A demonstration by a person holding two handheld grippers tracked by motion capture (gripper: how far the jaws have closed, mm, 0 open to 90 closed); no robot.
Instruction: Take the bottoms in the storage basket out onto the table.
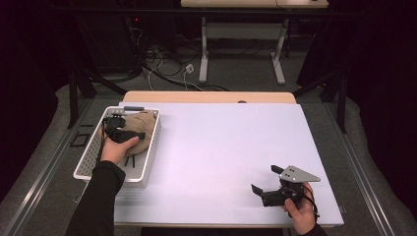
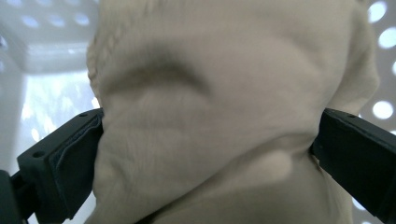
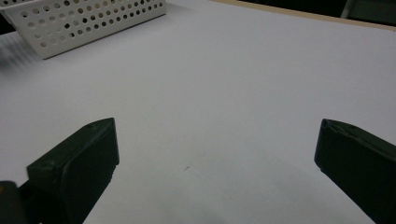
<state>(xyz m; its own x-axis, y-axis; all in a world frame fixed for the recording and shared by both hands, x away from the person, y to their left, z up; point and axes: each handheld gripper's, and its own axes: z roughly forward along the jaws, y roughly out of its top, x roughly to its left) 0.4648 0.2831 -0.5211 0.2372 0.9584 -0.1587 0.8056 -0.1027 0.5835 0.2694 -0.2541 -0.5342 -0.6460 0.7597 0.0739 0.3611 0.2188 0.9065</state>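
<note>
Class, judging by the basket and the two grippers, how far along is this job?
Early. Done: the left hand-held gripper has reached into the white basket. In hand: its jaws sit wide on either side of the beige cloth. Left: closing and lifting it out. The right hand-held gripper waits open on the table.

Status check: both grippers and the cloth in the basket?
Left gripper in white perforated basket, jaws wide around bunched beige cloth, not clamped. Right gripper open, idle over bare white tabletop. Nothing obstructing.

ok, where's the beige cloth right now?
High view: beige cloth sits in the white basket at table's left, with the left claw straddling it.
</note>
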